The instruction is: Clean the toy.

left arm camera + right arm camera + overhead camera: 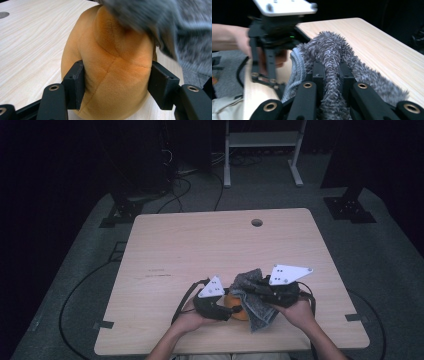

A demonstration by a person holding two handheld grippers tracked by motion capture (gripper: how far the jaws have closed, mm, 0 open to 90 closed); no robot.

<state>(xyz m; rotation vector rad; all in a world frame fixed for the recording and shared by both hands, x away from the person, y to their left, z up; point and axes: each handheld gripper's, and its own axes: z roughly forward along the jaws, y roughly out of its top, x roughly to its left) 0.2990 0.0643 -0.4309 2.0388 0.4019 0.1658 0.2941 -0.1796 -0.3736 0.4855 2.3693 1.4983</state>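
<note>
Left gripper (231,308): jaws clamped on the orange plush toy (110,70), near table edge.
Right gripper (251,287): pinching the grey fuzzy sock (332,65).
Progress: sock drapes the toy's far end, apparently only partly on.

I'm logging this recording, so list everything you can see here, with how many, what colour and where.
Plush toy: one, orange, near the table's front edge, clamped between the left gripper's jaws.
Fuzzy cloth: one, grey, draped over the plush toy's top, a fold pinched by the right gripper.
Table: one, light wood, centre of the high view, with a round hole near its far edge.
Frame: one, white metal, on the floor beyond the table.
Cables: several, black, on the grey floor behind and left of the table.
Left gripper: one, black, shut on the plush toy.
Right gripper: one, black, shut on the fuzzy cloth.
Hands: two, at the table's front edge, one holding each gripper.
</note>
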